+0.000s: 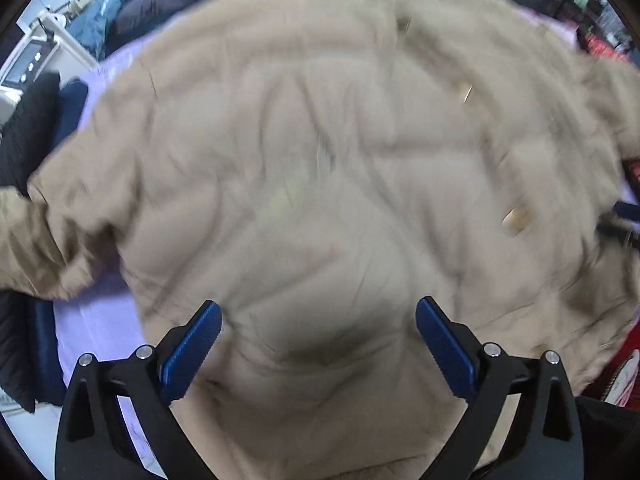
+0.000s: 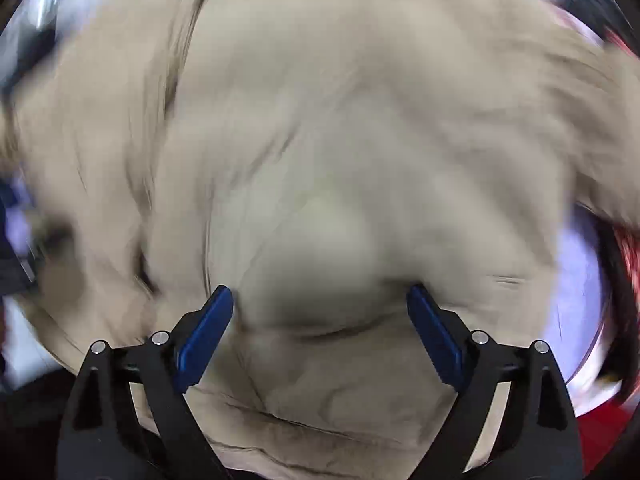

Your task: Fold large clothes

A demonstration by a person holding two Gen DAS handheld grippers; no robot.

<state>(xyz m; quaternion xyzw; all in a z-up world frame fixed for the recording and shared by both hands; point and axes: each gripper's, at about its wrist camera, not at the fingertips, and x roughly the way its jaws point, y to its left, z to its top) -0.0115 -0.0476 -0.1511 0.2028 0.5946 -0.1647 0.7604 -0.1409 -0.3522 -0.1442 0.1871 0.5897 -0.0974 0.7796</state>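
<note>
A large beige padded coat (image 1: 320,152) lies spread across a lilac-covered surface (image 1: 96,320) and fills most of the left wrist view. It has pale toggle buttons (image 1: 514,219) down its right side and a sleeve (image 1: 36,248) bunched at the left. My left gripper (image 1: 318,312) is open, its blue pads wide apart just above the coat's near hem, holding nothing. The coat (image 2: 320,140) also fills the right wrist view, blurred. My right gripper (image 2: 320,300) is open over the fabric, with a puffed fold between the jaws but not clamped.
Dark navy and black garments (image 1: 28,140) lie at the left edge. Red patterned fabric (image 1: 628,356) shows at the right and also in the right wrist view (image 2: 624,248). A grey-blue bundle (image 1: 168,4) and white furniture (image 1: 36,52) sit behind.
</note>
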